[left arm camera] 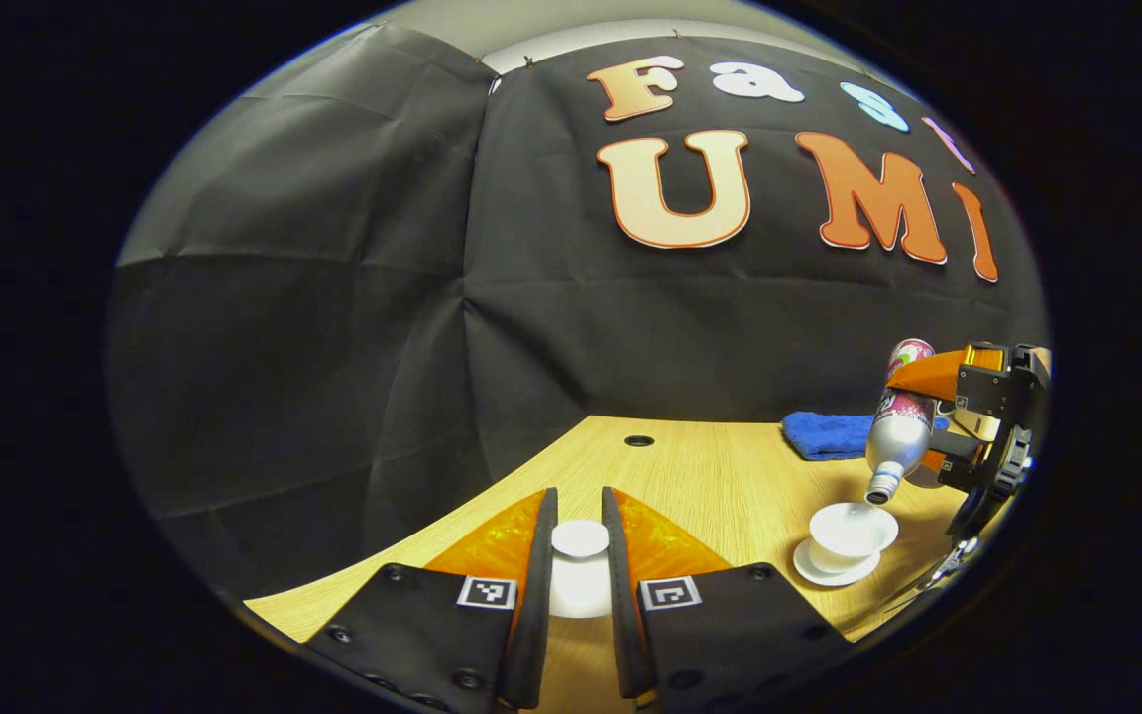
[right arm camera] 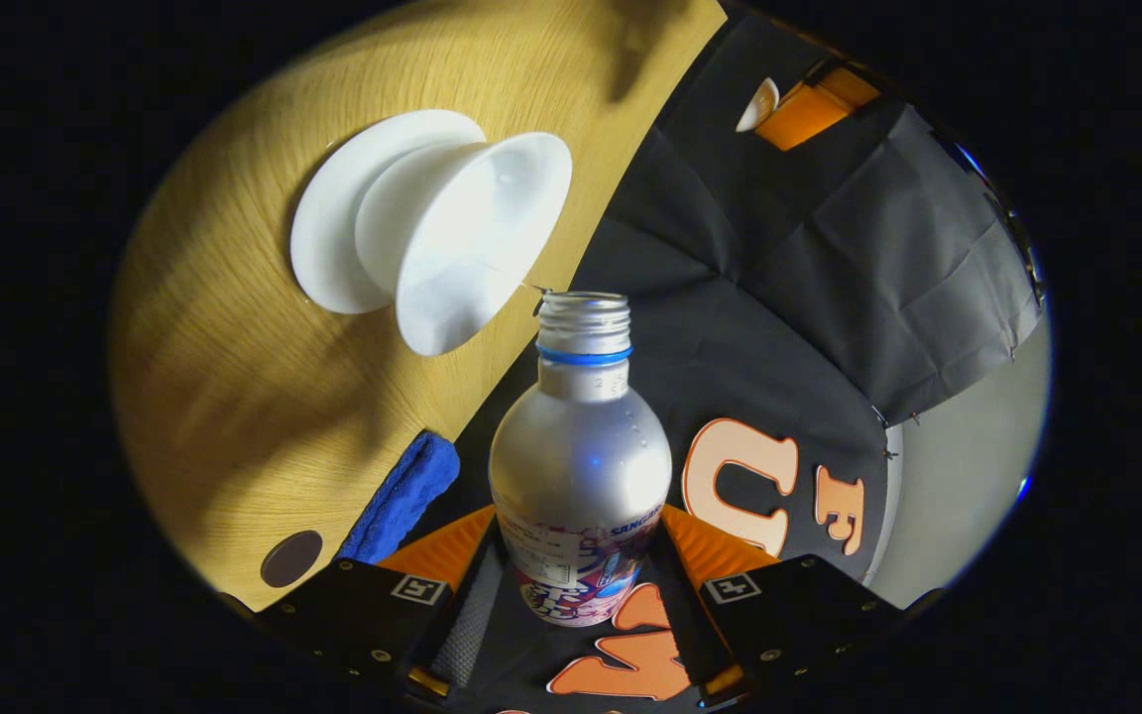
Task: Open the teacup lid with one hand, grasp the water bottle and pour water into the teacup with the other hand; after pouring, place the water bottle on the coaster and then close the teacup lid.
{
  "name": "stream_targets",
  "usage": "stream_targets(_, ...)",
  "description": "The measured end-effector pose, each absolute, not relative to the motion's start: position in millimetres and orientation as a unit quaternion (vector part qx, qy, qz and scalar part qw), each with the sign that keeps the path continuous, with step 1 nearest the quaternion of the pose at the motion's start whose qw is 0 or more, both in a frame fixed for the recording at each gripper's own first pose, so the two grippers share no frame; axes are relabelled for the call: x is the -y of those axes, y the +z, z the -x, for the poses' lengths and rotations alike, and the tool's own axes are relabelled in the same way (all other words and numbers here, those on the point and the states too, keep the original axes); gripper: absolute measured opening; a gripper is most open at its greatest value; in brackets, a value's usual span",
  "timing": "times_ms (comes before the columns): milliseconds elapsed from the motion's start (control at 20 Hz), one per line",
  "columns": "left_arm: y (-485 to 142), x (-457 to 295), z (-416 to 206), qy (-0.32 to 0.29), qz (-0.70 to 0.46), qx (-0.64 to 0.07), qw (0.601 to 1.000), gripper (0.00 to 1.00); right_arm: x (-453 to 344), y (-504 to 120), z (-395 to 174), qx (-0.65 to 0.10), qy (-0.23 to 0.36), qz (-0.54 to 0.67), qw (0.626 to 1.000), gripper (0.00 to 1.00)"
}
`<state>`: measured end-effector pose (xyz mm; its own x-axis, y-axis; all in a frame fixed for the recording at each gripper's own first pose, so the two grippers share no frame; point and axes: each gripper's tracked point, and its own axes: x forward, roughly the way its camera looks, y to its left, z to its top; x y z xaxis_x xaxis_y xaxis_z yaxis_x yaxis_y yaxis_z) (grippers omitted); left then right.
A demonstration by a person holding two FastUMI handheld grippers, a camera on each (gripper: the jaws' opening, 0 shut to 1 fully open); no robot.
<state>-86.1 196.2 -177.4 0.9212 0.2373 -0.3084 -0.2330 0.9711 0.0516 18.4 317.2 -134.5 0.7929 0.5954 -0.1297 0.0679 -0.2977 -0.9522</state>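
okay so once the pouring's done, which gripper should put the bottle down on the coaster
The right gripper: it is already shut on the water bottle, tipped over the open teacup. The left gripper is busy holding the lid off to the side. I cannot make out the coaster.

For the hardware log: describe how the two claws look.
Left claw: two flat fingers tapering to wedge tips, each mounted on a black plate studded with screws and bearing a square black-and-white marker. Right claw: the same build, with matching markers on its black plates.
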Motion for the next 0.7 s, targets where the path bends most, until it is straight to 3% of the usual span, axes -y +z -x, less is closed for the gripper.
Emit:
stream_targets(250,-169.2,-170.7,73.3,0.1,-0.014,-0.151,0.983,0.27,-292.4,-147.6,-18.1,0.148,0.26,0.71,0.637,0.8)
stream_targets(350,-164.8,-160.5,70.9,0.09,-0.014,-0.146,0.985,0.31,-284.9,-133.1,-16.7,0.146,0.239,0.691,0.667,0.8)
stream_targets(550,-158.0,-137.6,62.5,0.068,-0.019,-0.147,0.987,0.31,-260.1,-133.7,-23.7,0.081,0.243,0.597,0.76,0.8)
stream_targets(700,-155.4,-115.6,56.3,0.05,-0.019,-0.149,0.987,0.31,-229.0,-131.2,-40.8,0.03,0.207,0.533,0.82,0.8)
